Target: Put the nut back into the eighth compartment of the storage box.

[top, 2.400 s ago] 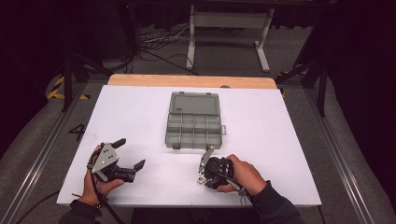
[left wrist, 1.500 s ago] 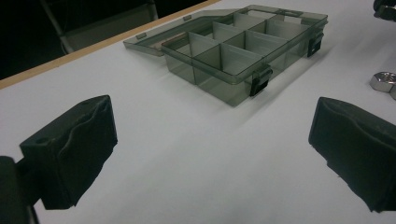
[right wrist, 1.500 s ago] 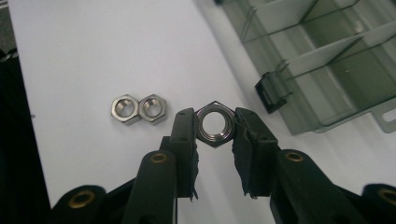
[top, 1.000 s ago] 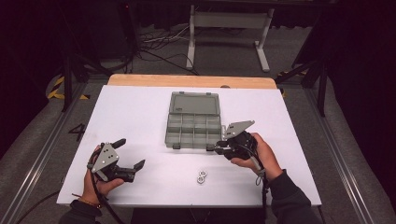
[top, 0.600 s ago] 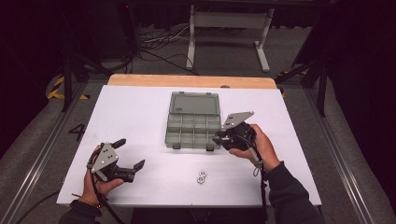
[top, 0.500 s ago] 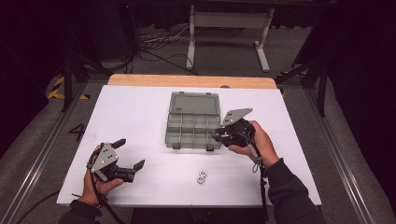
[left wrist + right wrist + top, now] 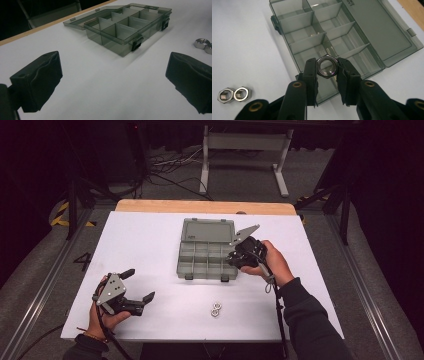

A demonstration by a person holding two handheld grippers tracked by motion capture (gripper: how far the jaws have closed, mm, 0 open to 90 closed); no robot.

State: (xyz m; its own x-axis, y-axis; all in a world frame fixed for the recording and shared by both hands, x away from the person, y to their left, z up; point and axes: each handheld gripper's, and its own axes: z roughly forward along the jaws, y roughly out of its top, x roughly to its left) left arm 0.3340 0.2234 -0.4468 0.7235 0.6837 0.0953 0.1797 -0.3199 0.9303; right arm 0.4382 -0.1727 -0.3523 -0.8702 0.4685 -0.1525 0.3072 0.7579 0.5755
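Left gripper [image 7: 134,290] rests on bench [image 7: 150,235] at near-left corner, fingers [image 7: 37,80] spread wide, grasping nothing, well apart from organizer box [image 7: 206,256]

Two loose hex nuts [image 7: 216,309] lie touching on bench near front edge, between both hands, nearer to right

Right gripper [image 7: 327,71] hovers over box's near-right corner, fingers clenched on hex nut [image 7: 326,66], hole facing camera

Key relation: held nut sits just above near-right compartment [image 7: 312,56]; lid [image 7: 377,27] folded flat beyond; judged next: lower slightly, release into that cell
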